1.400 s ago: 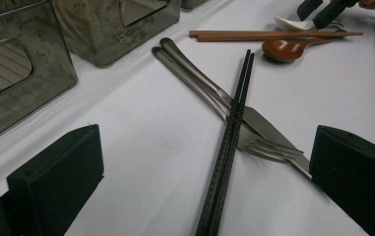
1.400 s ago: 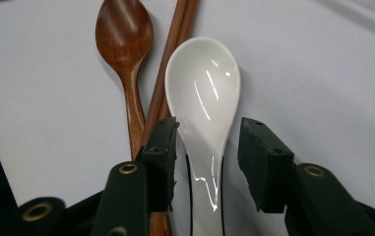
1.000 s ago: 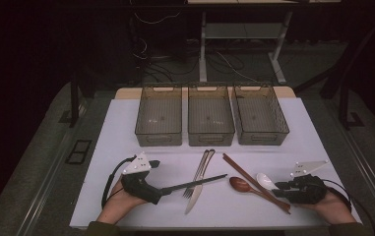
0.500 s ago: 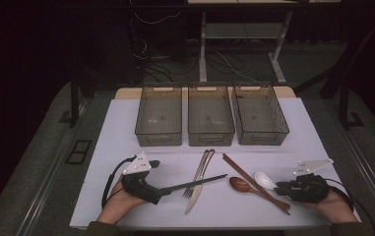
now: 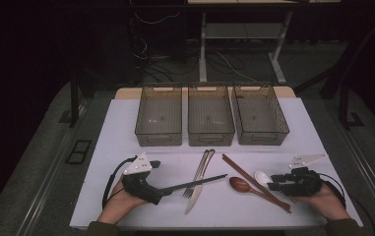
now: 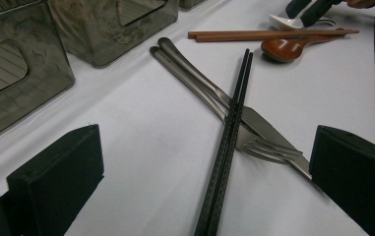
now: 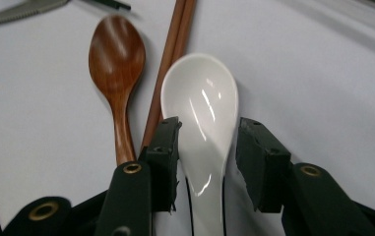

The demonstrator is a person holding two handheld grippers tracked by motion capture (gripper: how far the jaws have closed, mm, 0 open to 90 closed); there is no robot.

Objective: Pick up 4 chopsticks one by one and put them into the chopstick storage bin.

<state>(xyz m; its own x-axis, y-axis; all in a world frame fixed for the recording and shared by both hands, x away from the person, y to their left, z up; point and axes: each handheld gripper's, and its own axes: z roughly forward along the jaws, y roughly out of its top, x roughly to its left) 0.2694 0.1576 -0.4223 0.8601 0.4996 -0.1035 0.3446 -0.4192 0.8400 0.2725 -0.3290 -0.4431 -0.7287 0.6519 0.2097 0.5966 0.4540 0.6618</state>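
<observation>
White board covers the table, and the room behind is dark, with cables on the floor. The right gripper has its jaws around the white spoon, near right; they have just been opening. The left gripper is wide open over black chopsticks.

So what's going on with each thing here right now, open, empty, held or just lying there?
Left tool: open, black chopsticks lying between its jaws, ungripped.
Right tool: open, jaws just widened around the white spoon, which lies on the table.
Three bins: empty.
Fork and knife: lying flat, crossed by the black chopsticks.
Wooden spoon and wooden chopsticks: lying untouched.
</observation>
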